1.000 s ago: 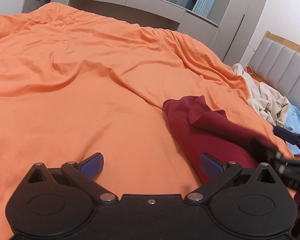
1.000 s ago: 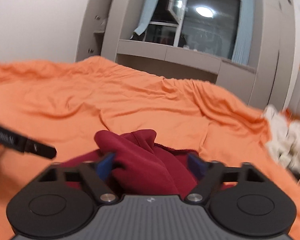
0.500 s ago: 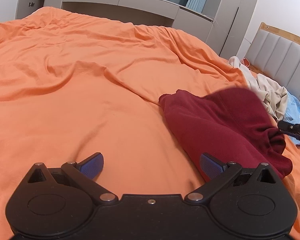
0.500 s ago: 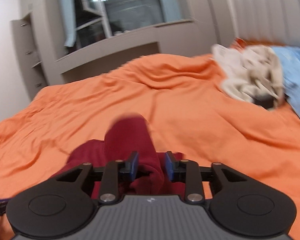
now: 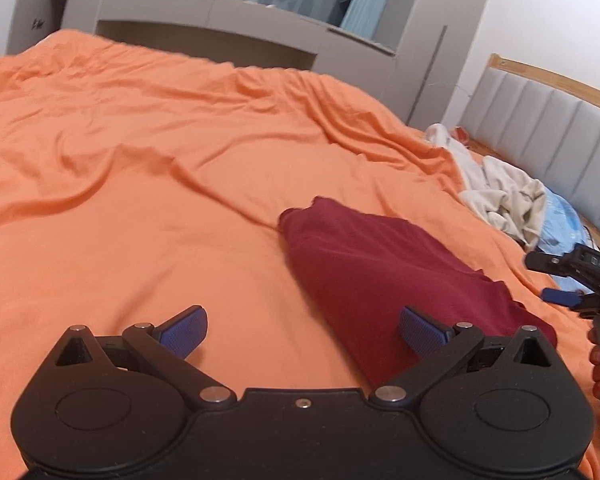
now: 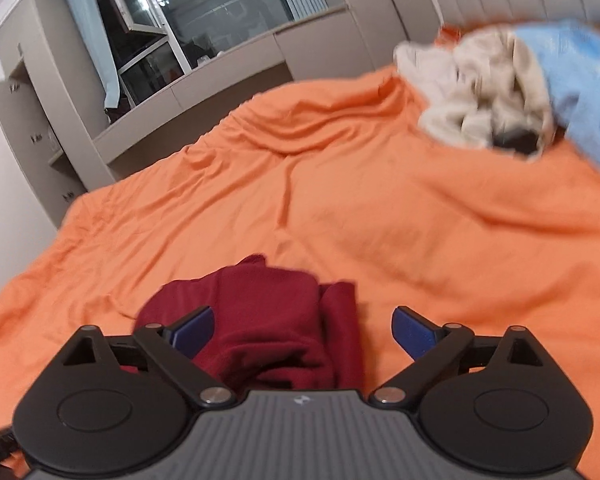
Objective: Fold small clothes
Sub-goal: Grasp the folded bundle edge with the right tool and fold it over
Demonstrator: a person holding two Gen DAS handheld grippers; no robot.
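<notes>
A dark red garment (image 5: 384, 268) lies folded over on the orange bed cover (image 5: 148, 168). My left gripper (image 5: 302, 330) is open and empty, low over the cover, with its right finger at the garment's near edge. My right gripper (image 6: 302, 330) is open and empty just above the garment (image 6: 268, 324), which lies under its left finger. The right gripper also shows at the right edge of the left wrist view (image 5: 568, 284).
A pile of cream clothes (image 5: 500, 196) and a blue item (image 5: 560, 220) lie near the grey padded headboard (image 5: 548, 124). They also show in the right wrist view, cream (image 6: 476, 92) and blue (image 6: 584, 84). Grey cabinets and a dark window (image 6: 204, 28) stand beyond the bed.
My right gripper, shut on the red garment half a second ago, has carried it over to the right, opened and let it drop. The garment now lies flatter. My left gripper stays open.
</notes>
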